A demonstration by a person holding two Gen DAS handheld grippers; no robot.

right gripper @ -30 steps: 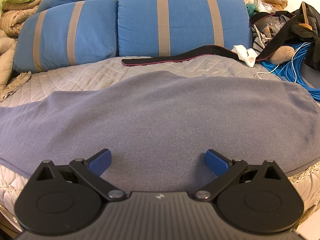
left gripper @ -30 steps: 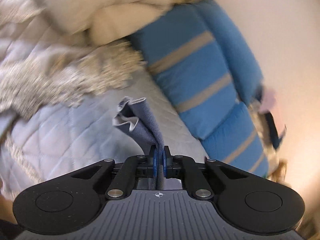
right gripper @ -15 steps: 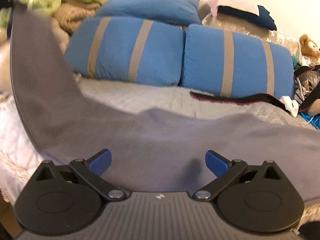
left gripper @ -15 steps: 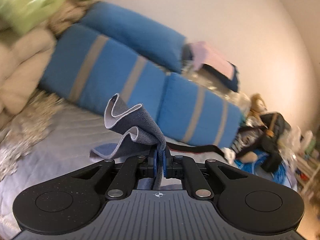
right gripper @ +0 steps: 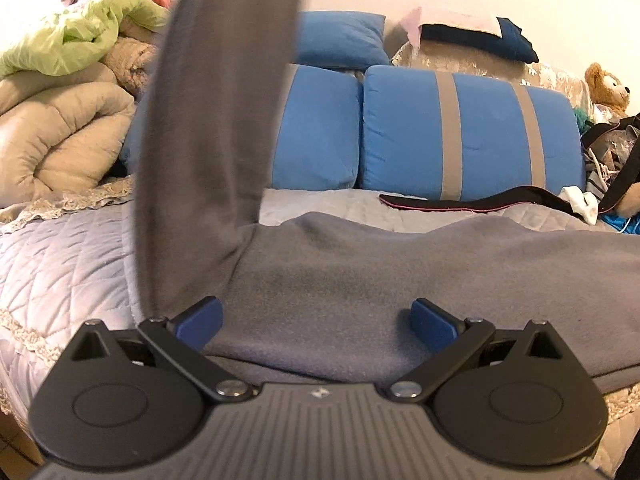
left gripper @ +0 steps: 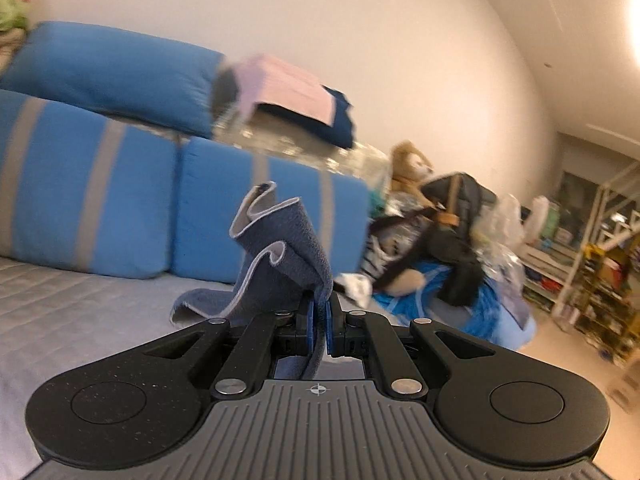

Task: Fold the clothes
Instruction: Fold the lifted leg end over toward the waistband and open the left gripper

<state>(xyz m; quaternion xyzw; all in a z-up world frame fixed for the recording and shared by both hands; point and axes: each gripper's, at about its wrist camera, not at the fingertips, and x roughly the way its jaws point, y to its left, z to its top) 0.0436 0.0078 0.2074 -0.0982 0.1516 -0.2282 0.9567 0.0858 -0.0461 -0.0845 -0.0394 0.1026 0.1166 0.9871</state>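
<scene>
A: Grey garment status?

B: Most of it lies flat across the front part of the bed, reaching the front edge and running off toward the right side. One end is lifted: a long strip rises from the left part of the cloth up past the top of the right wrist view.

A: Left gripper?

B: Clamped tight on a bunched corner of the same cloth. Blue pads pressed together, fabric pinched between them, folds sticking up above the jaws. It sits in the air above the bed.

A: Right gripper?

B: Jaws spread wide, nothing between the pads. It sits low at the front edge, over the flat part of the cloth. Cannot tell if the fingers touch the fabric.

A: Surroundings?

B: Blue striped cushions along the back edge. Beige quilt roll and green blanket at the back left corner. Black strap on the bed in front of the cushions. Teddy bear and a pile of bags at the back right corner.
</scene>
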